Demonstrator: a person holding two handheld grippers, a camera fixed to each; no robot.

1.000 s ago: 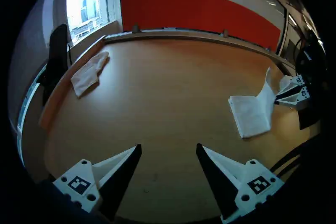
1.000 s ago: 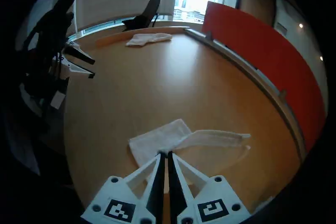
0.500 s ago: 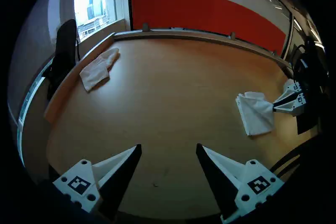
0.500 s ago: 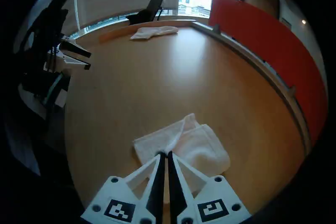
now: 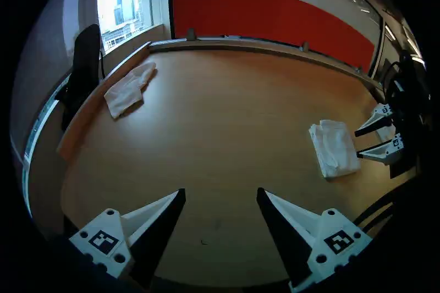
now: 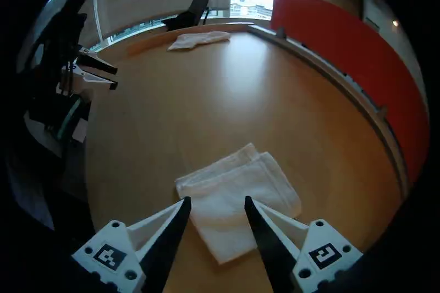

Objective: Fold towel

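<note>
A white towel (image 6: 236, 199) lies folded flat on the wooden table (image 6: 220, 106), just ahead of my right gripper (image 6: 217, 208). That gripper is open, its fingertips hovering over the towel's near edge with nothing held. In the left gripper view the same towel (image 5: 334, 148) rests at the table's right side, with the right gripper (image 5: 366, 140) open beside it. My left gripper (image 5: 220, 197) stands open over bare table, far from the towel. In the right gripper view the left gripper (image 6: 104, 76) is at the far left, held by a person.
A second, crumpled white towel (image 5: 129, 88) lies near the far left table edge, also the crumpled towel (image 6: 199, 39) in the right gripper view. A red partition (image 5: 275, 18) runs along the far side. A dark chair (image 5: 82, 78) stands by the window.
The right gripper laid the lifted towel flap down over the rest, then opened and let go. The towel now lies folded flat. The left gripper stayed open and barely moved.
</note>
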